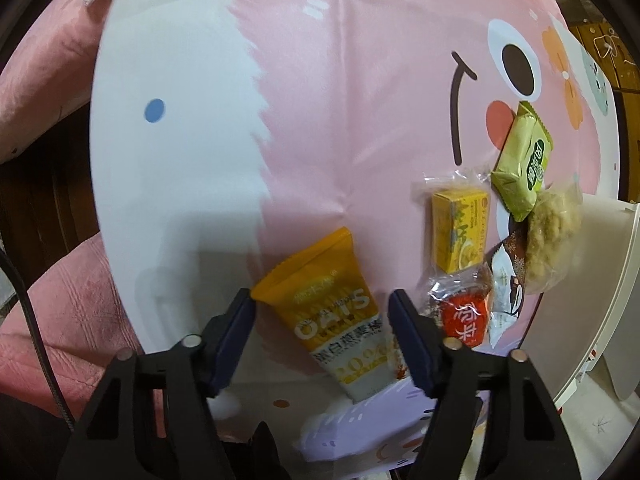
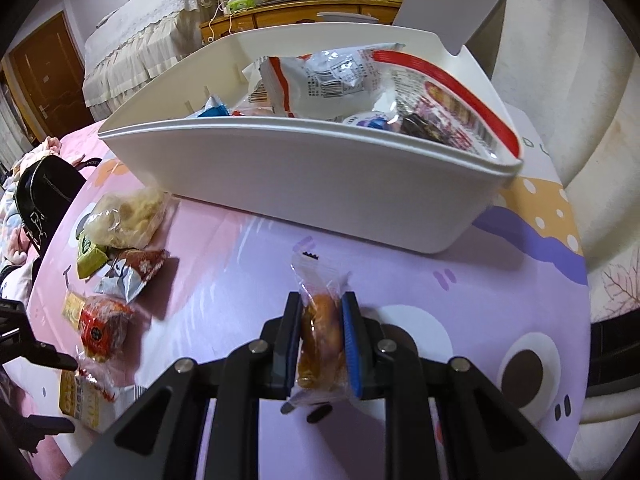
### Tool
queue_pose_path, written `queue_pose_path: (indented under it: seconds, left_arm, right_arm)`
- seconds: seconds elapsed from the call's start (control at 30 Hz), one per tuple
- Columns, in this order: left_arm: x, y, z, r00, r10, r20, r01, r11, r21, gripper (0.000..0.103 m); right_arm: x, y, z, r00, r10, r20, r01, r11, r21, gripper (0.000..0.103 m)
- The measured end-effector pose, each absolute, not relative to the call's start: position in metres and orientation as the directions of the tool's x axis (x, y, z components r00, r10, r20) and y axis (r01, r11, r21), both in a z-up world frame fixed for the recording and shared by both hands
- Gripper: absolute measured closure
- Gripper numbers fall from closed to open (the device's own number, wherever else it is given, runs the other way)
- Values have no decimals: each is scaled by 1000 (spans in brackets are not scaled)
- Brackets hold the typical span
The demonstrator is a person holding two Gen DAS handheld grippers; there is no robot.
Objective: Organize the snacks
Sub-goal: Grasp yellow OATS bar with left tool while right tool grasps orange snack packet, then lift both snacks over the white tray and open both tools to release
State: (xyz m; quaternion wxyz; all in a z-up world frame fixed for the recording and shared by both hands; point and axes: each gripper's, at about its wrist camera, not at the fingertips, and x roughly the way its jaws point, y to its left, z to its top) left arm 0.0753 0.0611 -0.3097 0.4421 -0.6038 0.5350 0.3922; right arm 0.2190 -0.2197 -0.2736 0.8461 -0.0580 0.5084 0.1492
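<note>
A yellow oats bar packet [image 1: 332,308] lies flat on the cartoon tablecloth between the pads of my left gripper [image 1: 322,308]. The pads stand at its two edges without squeezing it, so the gripper is open. My right gripper [image 2: 322,300] is shut on a clear-wrapped orange pastry [image 2: 320,344], held above the cloth in front of the white bin [image 2: 280,176]. The bin holds several packets, with a big red-and-white bag [image 2: 340,80] on top. Loose on the table are a yellow box [image 1: 460,232], a green packet [image 1: 520,160], a puffed-snack bag [image 1: 552,236], a brown-and-white packet [image 1: 506,280] and a red packet [image 1: 464,316].
The round table [image 1: 180,140] ends close to my left gripper, with pink cushions [image 1: 72,312] beyond its edge. A black bag [image 2: 44,192] lies off the table's far left. Behind the bin stand a white chair back [image 2: 452,8], a bed and a wooden cabinet.
</note>
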Motion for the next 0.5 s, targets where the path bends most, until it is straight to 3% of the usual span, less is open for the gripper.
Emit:
queue_pose_path:
  seconds: [0.13,0.5]
  left_arm:
    - [79,60,-307,133,-297,-946,-991,-33,-129,60]
    - [79,58,-293,151,-296,-943,-986,21,-164,65]
  right_arm:
    - [215,-226,-270,437,189,-879,-300,952,55,83]
    - [207,-237,-251,450,171,-877,-282,958,42,83]
